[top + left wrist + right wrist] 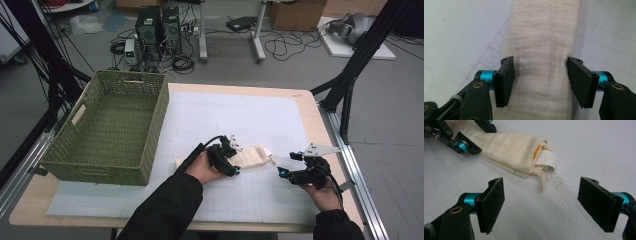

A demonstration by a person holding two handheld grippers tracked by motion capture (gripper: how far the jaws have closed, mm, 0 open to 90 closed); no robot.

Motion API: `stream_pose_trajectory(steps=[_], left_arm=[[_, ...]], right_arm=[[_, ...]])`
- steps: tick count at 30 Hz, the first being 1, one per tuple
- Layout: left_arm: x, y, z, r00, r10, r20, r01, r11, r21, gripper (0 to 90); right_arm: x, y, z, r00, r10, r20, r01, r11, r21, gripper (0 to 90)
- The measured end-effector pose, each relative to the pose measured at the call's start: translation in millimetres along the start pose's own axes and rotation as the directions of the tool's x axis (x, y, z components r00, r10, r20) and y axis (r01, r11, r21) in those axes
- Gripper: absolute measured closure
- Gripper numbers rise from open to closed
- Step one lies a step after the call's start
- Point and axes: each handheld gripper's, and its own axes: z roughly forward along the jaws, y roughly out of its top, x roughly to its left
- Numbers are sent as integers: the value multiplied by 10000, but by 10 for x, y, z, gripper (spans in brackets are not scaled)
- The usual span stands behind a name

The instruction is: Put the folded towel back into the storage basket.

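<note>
While a person sits at the near edge of the table, both hands work around a folded cream cloth (252,156) lying on the white gridded mat (240,120), a little right of the mat's middle and well apart from the green woven basket (112,131) at the far left corner. The left gripper (231,156) straddles the cloth's left end, its jaws standing apart on either side of the fold, just at the edges and not clearly squeezing. The right gripper (289,164) hovers near the cloth's right end with its jaws spread wide and nothing between them.

The cloth looks light, soft and limp (thin crinkled gauze in several layers), so it would likely sag and unfold if lifted by one corner; a pinch across the whole folded width, or one at each end, seems the safer hold.

The left gripper view, looking straight down along the cloth (540,62), reveals how closely the jaws flank its edges. The right gripper view brings out the open end of the cloth (509,148), where a white tag (547,160) curls out beside a glimpse of orange, detail too small to read from the high view
</note>
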Motion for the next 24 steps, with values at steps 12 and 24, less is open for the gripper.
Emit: stream_pose_trajectory(steps=[12, 24], left_arm=[[13, 12, -10, 9992, -145, -370, 145, 9999, 3, 543], [56, 14, -21, 9956, -381, -855, 381, 9993, -10, 752]], right_arm=[[-8, 0, -7, 10000, -14, 72, 14, 10000, -27, 206], [-38, -24, -3, 9999, 99, 93, -99, 10000, 3, 197]])
